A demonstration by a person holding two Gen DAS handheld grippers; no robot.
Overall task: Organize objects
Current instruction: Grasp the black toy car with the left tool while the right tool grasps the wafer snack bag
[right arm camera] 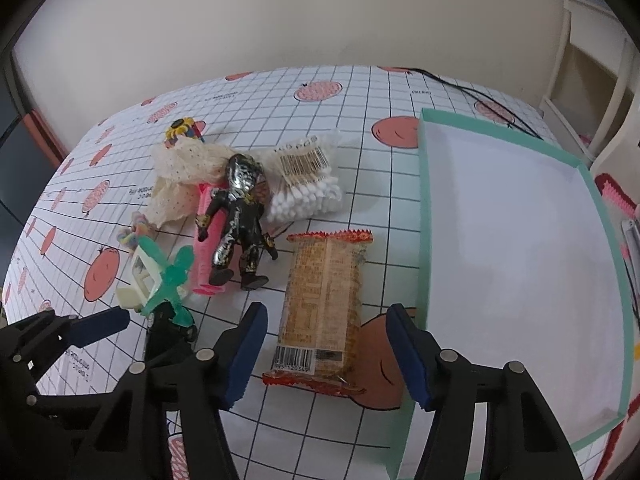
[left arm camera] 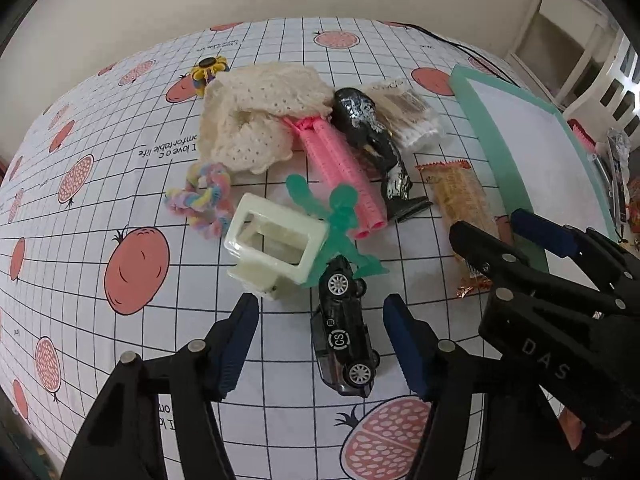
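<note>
While the left gripper (left arm camera: 320, 344) hung with jaws spread on either side of the black toy car (left arm camera: 346, 328), the right gripper (right arm camera: 326, 354) stood equally wide around the near end of the orange snack packet (right arm camera: 322, 304), both on the gridded tablecloth (left arm camera: 120, 160). Only the right wrist view showed the inside of the mint-rimmed box (right arm camera: 426, 216) by the cloth's right edge. Only the left wrist view showed the car whole. Farther off lay the dark figurine (right arm camera: 238, 216), the cotton swabs (right arm camera: 306, 188) and the cream knit (left arm camera: 256, 116).
</note>
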